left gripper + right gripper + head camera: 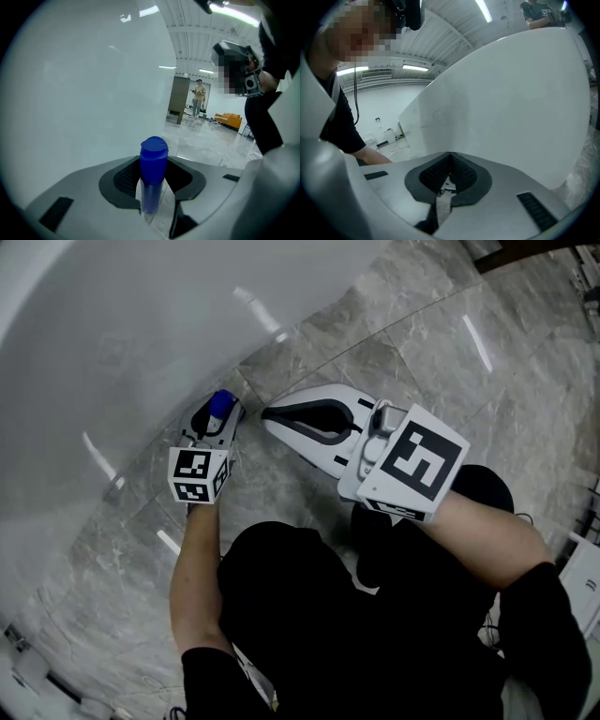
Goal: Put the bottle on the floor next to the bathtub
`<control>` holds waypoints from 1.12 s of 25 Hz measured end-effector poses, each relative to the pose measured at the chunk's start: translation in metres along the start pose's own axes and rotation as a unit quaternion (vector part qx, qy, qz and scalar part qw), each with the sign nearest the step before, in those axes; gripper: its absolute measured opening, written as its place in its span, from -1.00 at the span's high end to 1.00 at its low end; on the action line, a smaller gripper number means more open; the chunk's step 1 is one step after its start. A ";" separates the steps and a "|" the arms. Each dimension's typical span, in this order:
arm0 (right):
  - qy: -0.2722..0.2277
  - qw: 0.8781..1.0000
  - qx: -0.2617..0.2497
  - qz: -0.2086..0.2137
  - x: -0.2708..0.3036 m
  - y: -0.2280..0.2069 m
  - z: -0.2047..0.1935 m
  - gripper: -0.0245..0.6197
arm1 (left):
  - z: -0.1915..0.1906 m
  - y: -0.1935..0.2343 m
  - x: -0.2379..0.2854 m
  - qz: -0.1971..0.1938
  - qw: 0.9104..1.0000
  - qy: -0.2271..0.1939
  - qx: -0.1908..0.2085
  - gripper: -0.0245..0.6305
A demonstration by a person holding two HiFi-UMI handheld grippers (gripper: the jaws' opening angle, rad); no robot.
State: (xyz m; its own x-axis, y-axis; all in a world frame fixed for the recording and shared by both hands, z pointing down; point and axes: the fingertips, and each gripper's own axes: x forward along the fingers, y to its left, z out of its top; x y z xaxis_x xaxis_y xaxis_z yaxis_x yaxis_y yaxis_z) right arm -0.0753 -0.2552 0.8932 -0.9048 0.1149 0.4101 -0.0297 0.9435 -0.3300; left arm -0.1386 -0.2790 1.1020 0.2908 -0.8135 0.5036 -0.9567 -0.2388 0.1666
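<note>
A clear bottle with a blue cap (pixel 221 405) stands upright between the jaws of my left gripper (pixel 217 420), down at the foot of the white bathtub (pixel 122 343). In the left gripper view the bottle (pixel 153 178) fills the gap and both dark pads (pixel 125 177) sit against it, so the left gripper (pixel 153 161) is shut on it. Its base is close to the marble floor (pixel 422 362); I cannot tell whether it touches. My right gripper (pixel 267 414) hovers just to the right with its jaws together and nothing in them. In the right gripper view the right gripper (pixel 450 153) faces the bathtub wall (pixel 520 103).
The curved bathtub wall (pixel 84 93) rises right behind the bottle. Grey marble floor stretches to the right. Far off in the left gripper view stand a person (pixel 199 96), a dark pillar (pixel 178 99) and an orange sofa (pixel 228 120). The operator's black clothing (pixel 375 634) fills the lower head view.
</note>
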 end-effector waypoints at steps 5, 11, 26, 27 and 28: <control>0.009 1.000 -0.002 0.009 0.001 0.002 -0.005 0.84 | -0.022 -0.005 0.010 -0.006 1.000 0.026 0.006 0.43; 0.009 1.000 0.002 0.007 0.001 -0.001 -0.010 0.84 | -0.030 -0.015 -0.002 -0.019 0.998 0.044 0.033 0.43; -0.010 0.999 0.019 0.028 0.007 -0.001 0.001 0.84 | 0.000 -0.026 -0.025 -0.022 0.997 0.028 0.073 0.36; -0.011 0.999 0.019 0.029 0.007 -0.001 0.001 0.84 | 0.001 -0.027 -0.025 -0.024 0.997 0.029 0.073 0.36; -0.011 0.999 0.019 0.030 0.006 -0.001 0.001 0.84 | 0.000 -0.029 -0.026 -0.025 0.996 0.032 0.074 0.36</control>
State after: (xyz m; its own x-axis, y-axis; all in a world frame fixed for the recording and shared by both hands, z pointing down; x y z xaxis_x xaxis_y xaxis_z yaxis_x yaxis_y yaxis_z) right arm -0.0813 -0.2555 0.8955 -0.9148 0.1637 0.3693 0.0093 0.9226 -0.3857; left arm -0.1186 -0.2512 1.0844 0.3337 -0.7643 0.5519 -0.9313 -0.3579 0.0675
